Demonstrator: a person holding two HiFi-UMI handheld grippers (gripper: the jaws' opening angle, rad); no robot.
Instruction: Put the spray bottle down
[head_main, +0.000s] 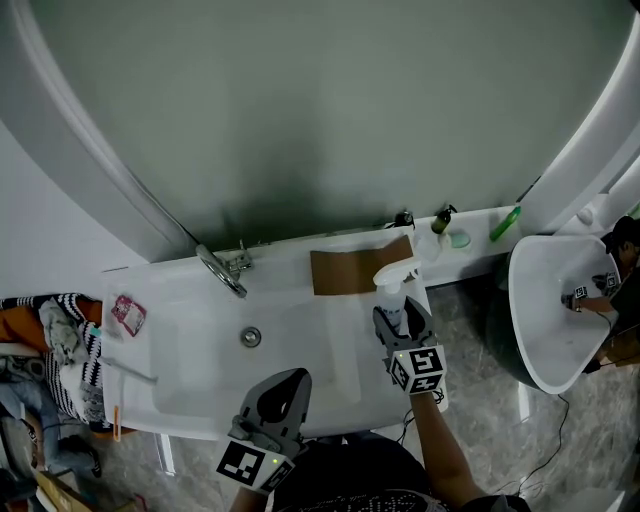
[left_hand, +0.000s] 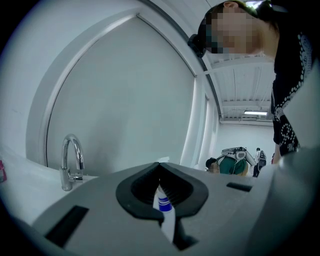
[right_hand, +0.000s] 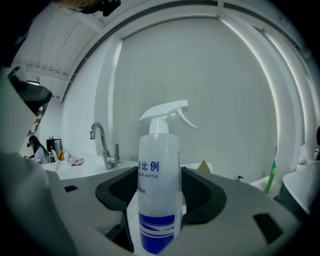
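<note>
Right gripper (head_main: 402, 318) fingers pinching upright spray bottle (right_hand: 159, 170); left gripper (head_main: 293, 380) fingers pressed together

- The spray bottle (right_hand: 159, 185) stands upright between the 2 jaws of the right gripper (right_hand: 160, 200) — both press on its sides.
- It has a white trigger head on top and a blue band near its base.
- A chrome faucet (right_hand: 102, 142) stands behind at left — a green stick (right_hand: 271, 179) at far right.

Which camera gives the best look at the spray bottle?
The right gripper view: the spray bottle stands upright between the jaws, label readable. The head view shows it small, from above. The left gripper view shows only a white, blue-striped strip in its jaws.
</note>
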